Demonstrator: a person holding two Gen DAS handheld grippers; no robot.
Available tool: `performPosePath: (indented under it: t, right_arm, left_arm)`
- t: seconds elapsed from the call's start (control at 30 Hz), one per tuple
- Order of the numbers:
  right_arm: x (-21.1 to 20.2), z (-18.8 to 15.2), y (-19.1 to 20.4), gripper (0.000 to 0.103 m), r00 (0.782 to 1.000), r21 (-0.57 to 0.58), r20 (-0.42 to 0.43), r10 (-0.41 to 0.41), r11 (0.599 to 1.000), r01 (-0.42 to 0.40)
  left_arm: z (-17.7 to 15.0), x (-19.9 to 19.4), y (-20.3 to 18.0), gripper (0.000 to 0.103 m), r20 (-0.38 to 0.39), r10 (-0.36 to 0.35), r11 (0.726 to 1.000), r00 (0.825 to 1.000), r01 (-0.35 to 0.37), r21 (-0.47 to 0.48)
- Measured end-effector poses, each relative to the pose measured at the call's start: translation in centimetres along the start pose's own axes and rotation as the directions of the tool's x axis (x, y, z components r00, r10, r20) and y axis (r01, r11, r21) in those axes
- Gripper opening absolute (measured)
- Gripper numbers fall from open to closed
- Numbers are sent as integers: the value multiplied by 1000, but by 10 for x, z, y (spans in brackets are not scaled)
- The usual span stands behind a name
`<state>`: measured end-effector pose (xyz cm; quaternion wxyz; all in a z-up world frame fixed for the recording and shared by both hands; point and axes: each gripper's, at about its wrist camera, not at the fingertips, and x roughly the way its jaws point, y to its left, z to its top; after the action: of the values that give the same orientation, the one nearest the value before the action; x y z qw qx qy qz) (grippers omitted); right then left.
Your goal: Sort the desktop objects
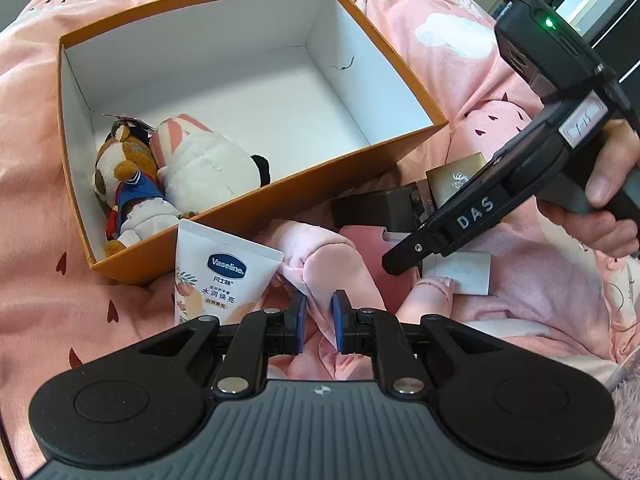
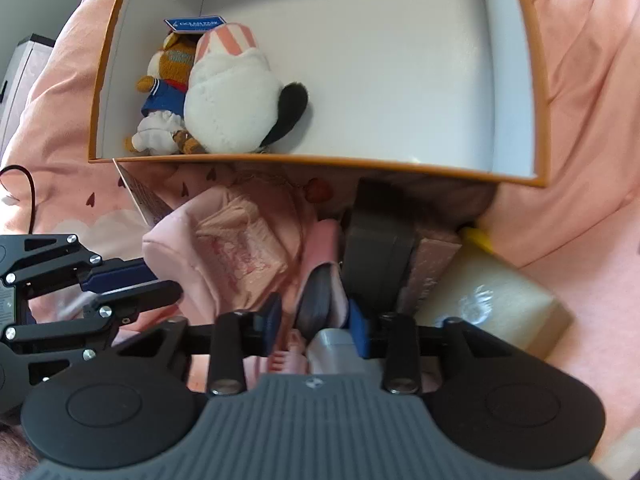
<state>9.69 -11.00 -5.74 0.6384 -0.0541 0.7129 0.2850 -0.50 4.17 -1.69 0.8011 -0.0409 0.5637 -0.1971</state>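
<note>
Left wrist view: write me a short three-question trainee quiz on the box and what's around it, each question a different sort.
1. True or false: the Vaseline tube lies inside the orange box.
2. How many plush toys sit in the box?
3. Pick one: the brown plush wears an outfit that is A) blue, B) green, C) yellow.
Key: 1 false, it leans outside the front wall; 2 two; 3 A.

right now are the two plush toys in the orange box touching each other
Touching. The right wrist view shows the white plush pressed against the brown plush in blue with no gap, at the left end of the orange box.
</note>
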Motion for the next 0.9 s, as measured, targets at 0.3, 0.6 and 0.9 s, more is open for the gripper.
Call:
performPosePath:
  t: [0.3,0.6,0.9]
  right_arm:
    - [-25,-16,13,17,995,-129,103,3,992,10]
    - [-76,-35,21,16,979,-181,197,47,983,-10]
    - [-133,-47,29,16,942,-217,324,92,976,-20]
  left_arm:
    - [9,-24,-8,11,62,-20,999,998,17,45]
    - [18,-69,-25,10,163,-74,993,984,58,102]
    - [37,-107,-43,9,259,-91,982,962,43,186]
